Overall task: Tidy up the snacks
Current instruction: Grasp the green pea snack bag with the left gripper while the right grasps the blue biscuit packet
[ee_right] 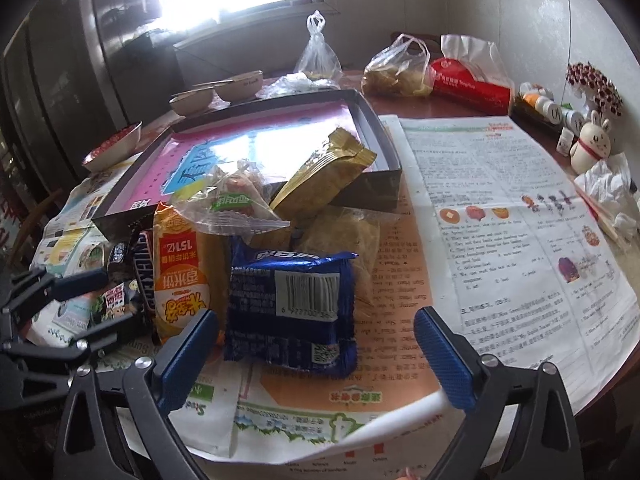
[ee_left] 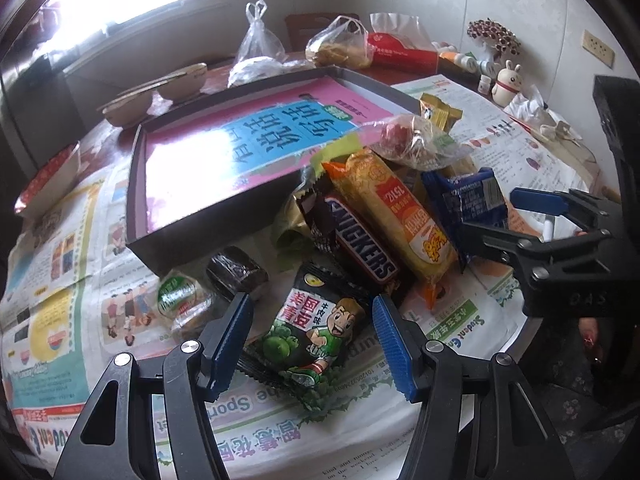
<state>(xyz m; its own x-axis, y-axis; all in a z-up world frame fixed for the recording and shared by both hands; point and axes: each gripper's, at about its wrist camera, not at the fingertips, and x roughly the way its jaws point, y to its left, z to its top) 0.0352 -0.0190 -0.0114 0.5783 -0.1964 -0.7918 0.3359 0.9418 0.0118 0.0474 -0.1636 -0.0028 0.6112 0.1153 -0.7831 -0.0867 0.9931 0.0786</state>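
A pile of snacks lies on newspaper in front of a shallow dark box [ee_left: 136,184] lined with a pink sheet. My left gripper [ee_left: 312,344] is open, its jaws on either side of a green pea packet [ee_left: 316,336]. Behind it lie a Snickers bar [ee_left: 360,240] and a yellow rice-cracker pack [ee_left: 396,216]. My right gripper [ee_right: 320,354] is open around the near end of a blue biscuit pack [ee_right: 290,308]; it also shows in the left wrist view [ee_left: 532,216]. A gold packet [ee_right: 328,172] leans on the box [ee_right: 376,192].
Bowls [ee_left: 160,92], tied plastic bags [ee_left: 260,48], a red tissue pack [ee_right: 472,80], small bottles and a rabbit figurine [ee_right: 592,144] stand along the table's far side. A clear candy bag [ee_right: 236,200] tops the pile. Crumpled tissue [ee_right: 608,184] lies right.
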